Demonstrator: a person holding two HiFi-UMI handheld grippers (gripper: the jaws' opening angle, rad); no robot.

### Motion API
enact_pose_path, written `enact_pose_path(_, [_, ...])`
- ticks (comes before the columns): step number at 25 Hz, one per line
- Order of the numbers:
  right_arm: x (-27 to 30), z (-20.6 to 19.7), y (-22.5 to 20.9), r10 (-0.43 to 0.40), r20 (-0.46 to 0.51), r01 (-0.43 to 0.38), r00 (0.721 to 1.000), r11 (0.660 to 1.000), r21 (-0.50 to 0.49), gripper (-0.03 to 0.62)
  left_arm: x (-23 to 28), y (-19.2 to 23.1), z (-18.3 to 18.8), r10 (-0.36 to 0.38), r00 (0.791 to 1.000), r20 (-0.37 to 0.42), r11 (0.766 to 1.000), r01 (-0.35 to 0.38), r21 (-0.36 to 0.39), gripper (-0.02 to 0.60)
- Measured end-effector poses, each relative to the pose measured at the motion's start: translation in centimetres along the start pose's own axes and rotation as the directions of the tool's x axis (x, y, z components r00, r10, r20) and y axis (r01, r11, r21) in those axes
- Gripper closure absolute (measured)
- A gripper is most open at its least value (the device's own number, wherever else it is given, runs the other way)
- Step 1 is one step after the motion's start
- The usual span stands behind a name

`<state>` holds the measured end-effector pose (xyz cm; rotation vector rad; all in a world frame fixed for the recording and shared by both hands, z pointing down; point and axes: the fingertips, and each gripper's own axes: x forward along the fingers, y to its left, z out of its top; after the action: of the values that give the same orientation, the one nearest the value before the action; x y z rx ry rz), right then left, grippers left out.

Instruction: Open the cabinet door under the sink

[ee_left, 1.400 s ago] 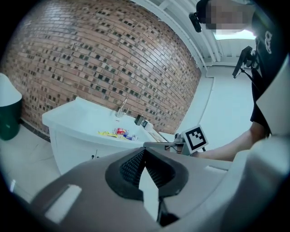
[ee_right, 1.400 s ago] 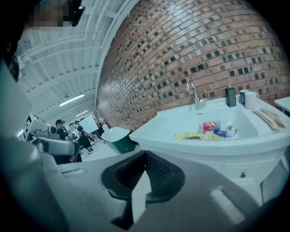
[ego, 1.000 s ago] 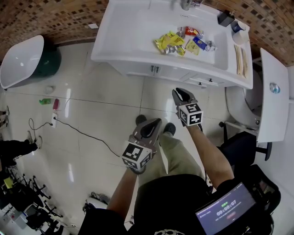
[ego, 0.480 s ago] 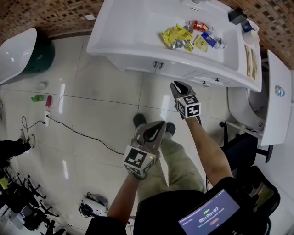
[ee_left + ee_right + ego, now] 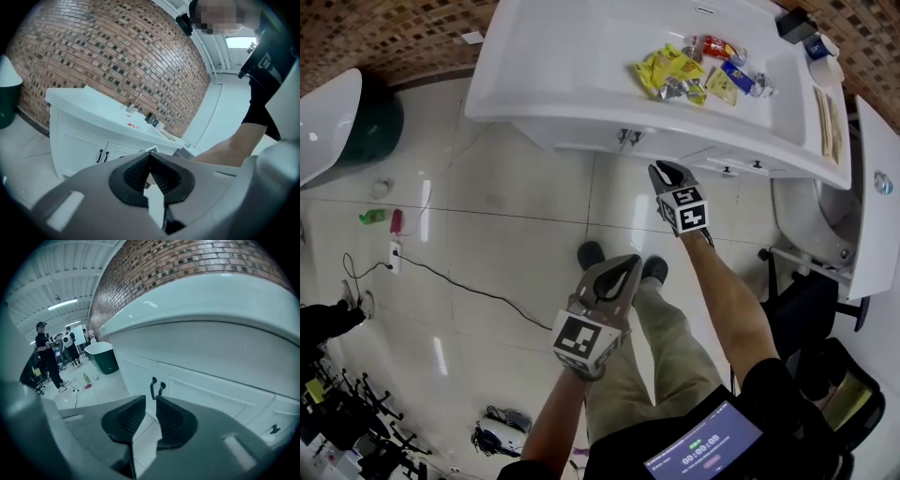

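Observation:
The white sink cabinet (image 5: 581,131) runs across the top of the head view. Its two doors meet at a pair of black handles (image 5: 626,138), also visible in the right gripper view as handles (image 5: 157,387) just beyond the jaws. My right gripper (image 5: 666,172) hangs over the floor a short way in front of those handles, shut with only a thin slit and nothing in it (image 5: 150,411). My left gripper (image 5: 616,270) is farther back near my feet, shut and empty (image 5: 150,161). The doors are closed, with the handles (image 5: 102,156) far off in the left gripper view.
Several snack packets (image 5: 694,75) lie in the sink basin. A toilet (image 5: 830,230) stands right of the cabinet. A green bin with a white lid (image 5: 342,122) is at the left. A black cable (image 5: 459,272) crosses the tiled floor. People (image 5: 47,357) stand far behind.
The cabinet has drawn nearer in the head view. My right gripper has moved a little closer to the door handles; the left gripper has stayed low by my legs.

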<state>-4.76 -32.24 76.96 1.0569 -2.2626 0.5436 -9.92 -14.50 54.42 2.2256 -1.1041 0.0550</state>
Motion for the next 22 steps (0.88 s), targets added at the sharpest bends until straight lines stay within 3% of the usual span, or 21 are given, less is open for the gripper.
enact_pose_path(11, [6.9, -1.6, -1.7, -0.054, -0.058, 0.055, 0.997, 0.998, 0.018, 0.543, 0.5, 3.2, -1.0, -0.024, 0.999, -0.047, 1.0, 0.025, 0.015, 0.565])
enact_pose_path(22, [9.6, -2.1, -2.6, -0.103, -0.106, 0.109, 0.989, 0.993, 0.047, 0.543, -0.2, 7.0, -0.4, -0.028, 0.998, -0.059, 1.0, 0.028, -0.01, 0.565])
